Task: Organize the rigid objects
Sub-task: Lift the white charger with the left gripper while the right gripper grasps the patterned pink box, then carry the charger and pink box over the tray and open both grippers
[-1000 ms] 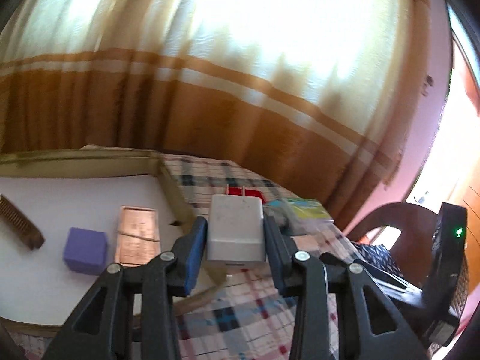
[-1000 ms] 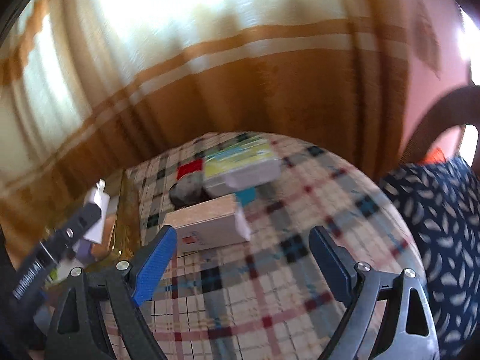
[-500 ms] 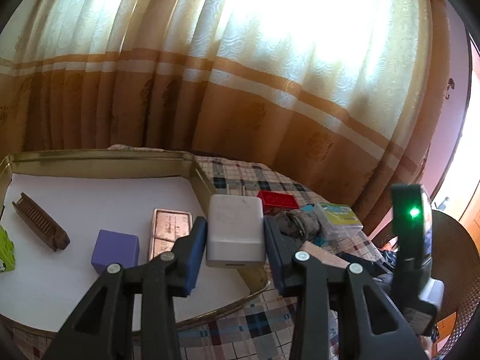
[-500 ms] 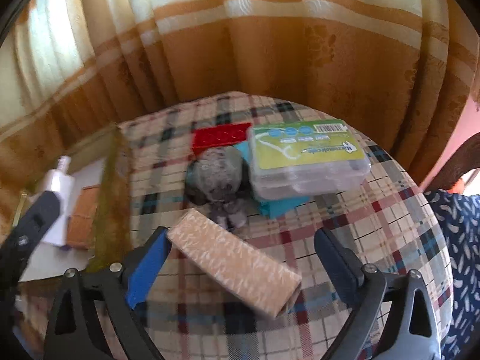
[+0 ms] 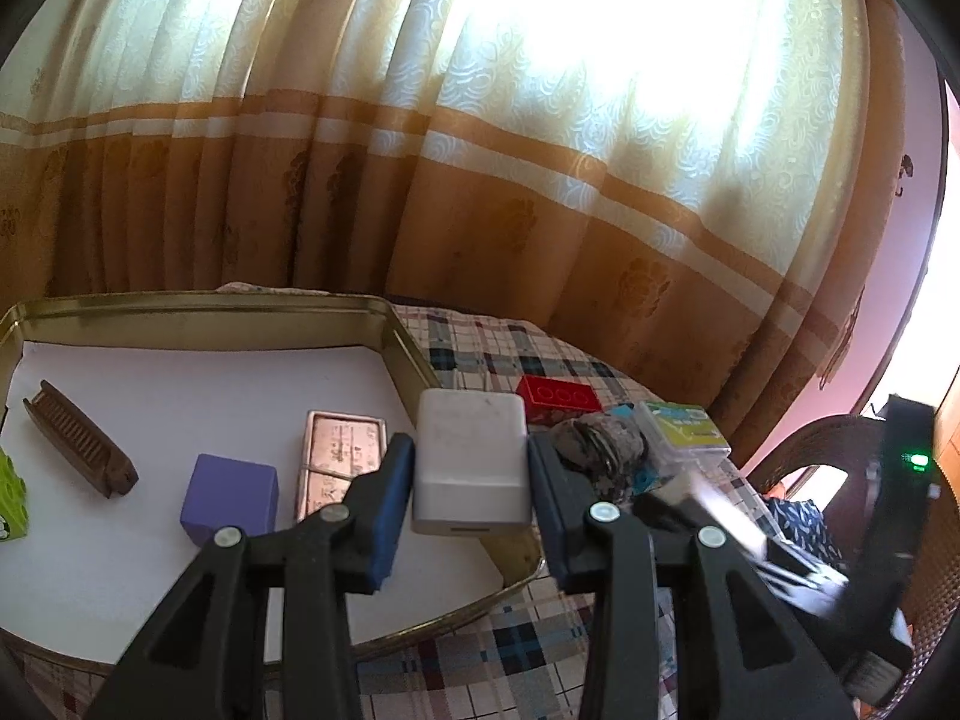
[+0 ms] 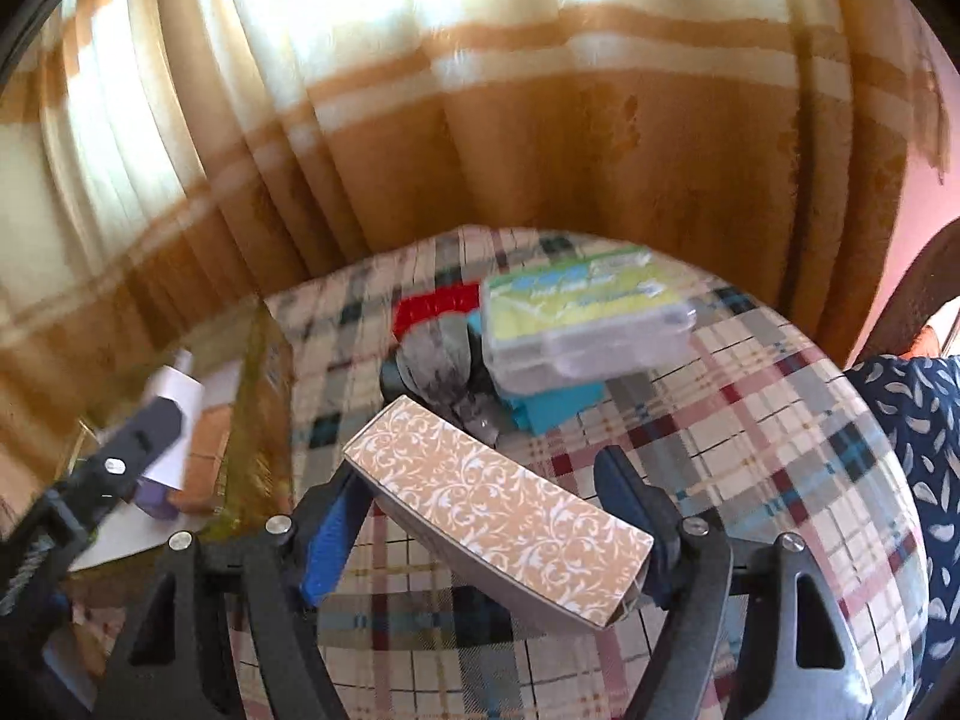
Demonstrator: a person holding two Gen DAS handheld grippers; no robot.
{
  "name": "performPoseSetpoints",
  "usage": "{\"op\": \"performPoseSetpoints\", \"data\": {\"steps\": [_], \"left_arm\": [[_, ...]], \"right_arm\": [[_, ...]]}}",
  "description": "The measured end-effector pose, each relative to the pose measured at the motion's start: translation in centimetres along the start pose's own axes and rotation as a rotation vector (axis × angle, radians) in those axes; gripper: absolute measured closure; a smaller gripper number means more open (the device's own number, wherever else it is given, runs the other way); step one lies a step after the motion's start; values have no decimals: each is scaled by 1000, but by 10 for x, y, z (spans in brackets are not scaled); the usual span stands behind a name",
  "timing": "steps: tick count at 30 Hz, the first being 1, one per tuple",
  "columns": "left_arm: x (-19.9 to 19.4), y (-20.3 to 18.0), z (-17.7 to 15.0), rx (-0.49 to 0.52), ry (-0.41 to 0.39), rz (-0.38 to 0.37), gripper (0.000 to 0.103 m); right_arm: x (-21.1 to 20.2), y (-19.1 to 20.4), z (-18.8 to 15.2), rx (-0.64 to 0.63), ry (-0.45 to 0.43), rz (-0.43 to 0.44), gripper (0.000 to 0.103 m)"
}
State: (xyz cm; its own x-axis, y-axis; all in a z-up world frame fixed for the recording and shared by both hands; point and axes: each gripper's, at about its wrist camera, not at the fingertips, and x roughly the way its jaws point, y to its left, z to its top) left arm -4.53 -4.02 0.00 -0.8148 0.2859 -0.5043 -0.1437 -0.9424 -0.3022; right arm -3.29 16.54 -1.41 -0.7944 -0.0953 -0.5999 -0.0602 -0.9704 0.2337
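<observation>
My left gripper [image 5: 469, 450] is shut on a white charger block [image 5: 471, 480], held above the right rim of the gold tray [image 5: 408, 354]. On the tray's white liner lie a purple cube [image 5: 231, 498], a copper tin [image 5: 336, 456] and a brown comb [image 5: 78, 447]. My right gripper [image 6: 480, 474] is closing on a tan patterned box [image 6: 498, 504] that lies slantwise between its jaws. The blue pads [image 6: 330, 534] touch its two ends. The same charger [image 6: 180, 396] shows at the left of the right wrist view.
Behind the box on the plaid cloth sit a clear plastic case [image 6: 588, 324], a grey pouch [image 6: 438, 360], a red brick [image 6: 432, 306] and a teal piece [image 6: 558, 408]. A chair with a blue patterned cushion [image 6: 912, 420] stands to the right. Curtains hang close behind.
The right gripper came in over the tan box and its jaws narrowed onto it. The left gripper kept the charger and turned a little toward the tray.
</observation>
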Motion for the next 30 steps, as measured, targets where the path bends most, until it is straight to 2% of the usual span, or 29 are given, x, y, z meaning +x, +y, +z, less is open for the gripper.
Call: {"op": "performPoseSetpoints", "data": {"steps": [3, 13, 30], "left_arm": [[0, 0, 0, 0, 1, 4, 65], [-5, 2, 2, 1, -22, 26, 65], [-10, 14, 7, -1, -56, 94, 65]], "right_arm": [[-9, 3, -1, -5, -57, -20, 26], [-14, 2, 0, 2, -101, -50, 26], [-22, 35, 5, -40, -146, 6, 26]]}}
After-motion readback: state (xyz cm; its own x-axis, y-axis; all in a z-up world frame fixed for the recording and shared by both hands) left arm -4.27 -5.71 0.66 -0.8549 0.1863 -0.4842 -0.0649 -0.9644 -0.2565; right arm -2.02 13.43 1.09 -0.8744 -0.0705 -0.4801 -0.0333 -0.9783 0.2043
